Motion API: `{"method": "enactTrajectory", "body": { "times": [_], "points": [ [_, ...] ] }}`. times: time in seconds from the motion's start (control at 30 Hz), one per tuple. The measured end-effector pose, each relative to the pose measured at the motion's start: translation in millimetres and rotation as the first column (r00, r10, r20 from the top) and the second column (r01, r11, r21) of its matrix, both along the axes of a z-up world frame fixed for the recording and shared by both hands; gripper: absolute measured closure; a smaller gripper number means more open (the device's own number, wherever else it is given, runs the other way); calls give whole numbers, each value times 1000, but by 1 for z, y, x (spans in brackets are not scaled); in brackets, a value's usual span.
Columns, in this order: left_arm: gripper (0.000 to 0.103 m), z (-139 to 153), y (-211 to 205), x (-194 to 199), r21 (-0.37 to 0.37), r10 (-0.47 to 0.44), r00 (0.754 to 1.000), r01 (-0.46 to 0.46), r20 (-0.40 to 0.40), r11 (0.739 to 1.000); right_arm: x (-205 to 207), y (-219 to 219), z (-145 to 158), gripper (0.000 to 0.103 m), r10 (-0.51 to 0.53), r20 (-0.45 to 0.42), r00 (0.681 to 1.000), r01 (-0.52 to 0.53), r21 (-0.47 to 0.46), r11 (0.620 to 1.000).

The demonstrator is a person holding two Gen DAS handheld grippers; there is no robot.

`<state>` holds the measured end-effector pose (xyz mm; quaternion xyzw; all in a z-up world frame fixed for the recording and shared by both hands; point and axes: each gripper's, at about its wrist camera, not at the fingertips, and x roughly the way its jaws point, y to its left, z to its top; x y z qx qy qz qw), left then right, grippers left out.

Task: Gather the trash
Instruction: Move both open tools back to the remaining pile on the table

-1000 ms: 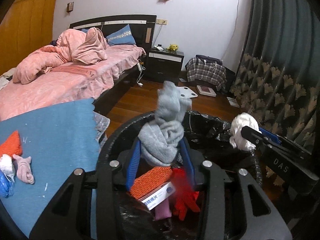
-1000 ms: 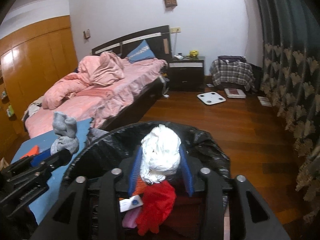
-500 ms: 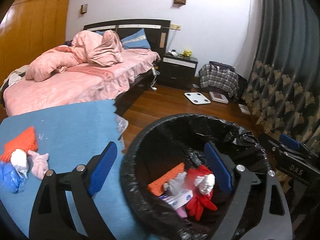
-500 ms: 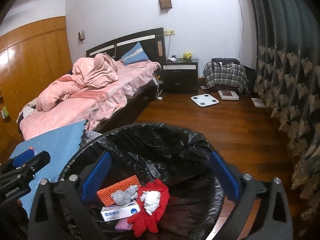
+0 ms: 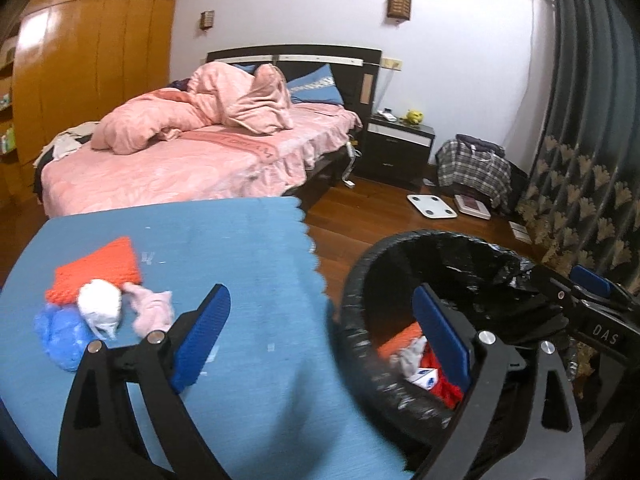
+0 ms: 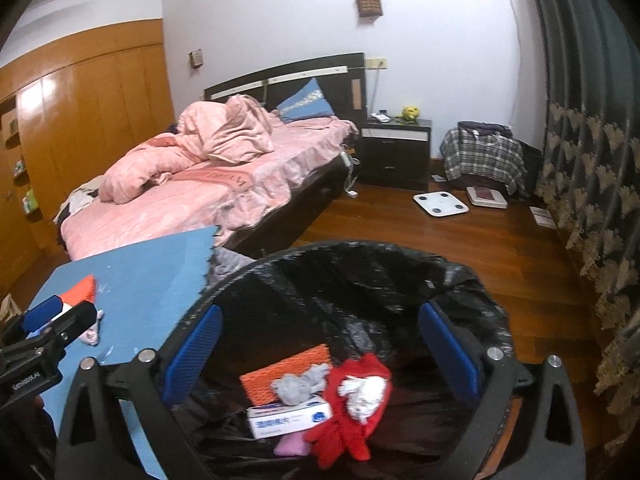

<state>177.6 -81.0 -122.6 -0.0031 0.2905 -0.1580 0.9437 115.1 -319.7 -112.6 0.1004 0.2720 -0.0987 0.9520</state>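
lining bin [image 6: 360, 268] — red glove [image 6: 344, 428], box [image 6: 290, 418]

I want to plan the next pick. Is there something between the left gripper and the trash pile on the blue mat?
Nothing visible blocks it. The left gripper is open and empty, and only bare blue mat lies between it and the pile: white wad, pink cloth, orange pad and blue bag.

Both wrist views look from close above the bin [image 5: 460, 248] [image 6: 360, 264] toward the far bed [image 5: 192, 168] [image 6: 208, 192]; the left one also faces the blue mat [image 5: 224, 248].
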Motion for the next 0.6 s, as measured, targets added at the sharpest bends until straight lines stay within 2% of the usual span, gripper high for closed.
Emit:
{"method": "enactTrajectory", "body": {
  "times": [0.33,0.6],
  "points": [
    [13,-3,67,-8,19,123,992,-123,9,992,19,65,5,6,129,-2,992,-129,-12,992],
    [13,-10,139,-9,46,248,969,-248,1,968,35,119,1,6,224,-11,975,-224,-12,975]
  ]
}}
